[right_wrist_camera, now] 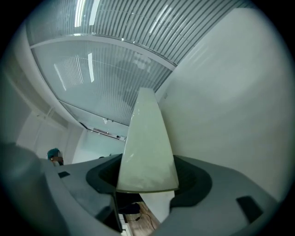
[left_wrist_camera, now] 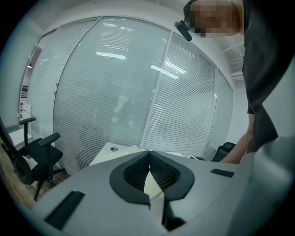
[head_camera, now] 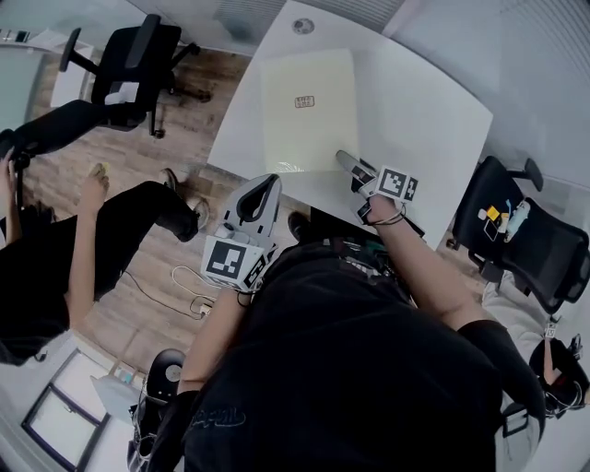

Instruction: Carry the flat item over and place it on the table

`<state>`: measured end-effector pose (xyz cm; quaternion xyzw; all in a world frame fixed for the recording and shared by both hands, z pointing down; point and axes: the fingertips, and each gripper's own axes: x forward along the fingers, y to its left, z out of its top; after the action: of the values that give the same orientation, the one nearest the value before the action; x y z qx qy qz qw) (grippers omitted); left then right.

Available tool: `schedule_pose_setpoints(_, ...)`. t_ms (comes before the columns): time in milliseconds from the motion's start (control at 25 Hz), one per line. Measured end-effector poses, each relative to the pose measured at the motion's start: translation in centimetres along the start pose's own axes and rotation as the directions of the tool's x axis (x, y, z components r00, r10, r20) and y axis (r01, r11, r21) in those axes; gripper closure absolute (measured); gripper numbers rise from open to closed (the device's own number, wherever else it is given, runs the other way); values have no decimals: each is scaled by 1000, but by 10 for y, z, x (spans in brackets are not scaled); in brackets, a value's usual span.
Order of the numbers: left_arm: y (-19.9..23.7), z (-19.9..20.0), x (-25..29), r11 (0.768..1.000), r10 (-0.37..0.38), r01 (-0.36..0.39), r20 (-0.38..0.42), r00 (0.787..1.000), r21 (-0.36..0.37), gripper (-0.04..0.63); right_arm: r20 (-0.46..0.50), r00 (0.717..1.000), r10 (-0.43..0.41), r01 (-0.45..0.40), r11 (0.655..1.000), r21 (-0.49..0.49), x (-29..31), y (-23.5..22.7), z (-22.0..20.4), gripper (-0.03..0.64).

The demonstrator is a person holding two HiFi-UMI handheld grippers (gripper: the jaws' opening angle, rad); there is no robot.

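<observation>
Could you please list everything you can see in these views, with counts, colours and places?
table: one, white, centre of the head view.
panel: one, pale cream with a small label, lying on the table.
round cap: one, grey, at the table's far end.
office chairs: two, black, upper left and right of the table.
cable: one, white, on the wood floor.
bystander: one, in black, at the left.
left tool: one, grey, jaws together, empty, left of the table.
right tool: one, grey, jaws closed on the panel's near end.
wearer's shirt: black, bottom of the head view.
</observation>
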<state>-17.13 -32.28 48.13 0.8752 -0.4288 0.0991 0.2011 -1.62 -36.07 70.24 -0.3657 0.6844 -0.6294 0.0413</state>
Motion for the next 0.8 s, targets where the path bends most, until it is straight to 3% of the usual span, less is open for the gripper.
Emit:
schedule_pose_setpoints(640, -12, 1, -13, 999, 31, -31, 27, 999, 9, 580, 15, 982, -188, 187, 959, -212, 5, -26, 12, 279)
schedule_pose_setpoints(720, -14, -3, -15, 999, 35, -35, 26, 999, 4, 580, 8, 970, -244, 237, 934, -266, 3, -34, 10, 278)
schedule_pose_setpoints(800, -13, -4, -17, 999, 39, -39, 23, 999, 3, 580, 0, 944, -331, 307, 876, -373, 2, -42, 9, 298)
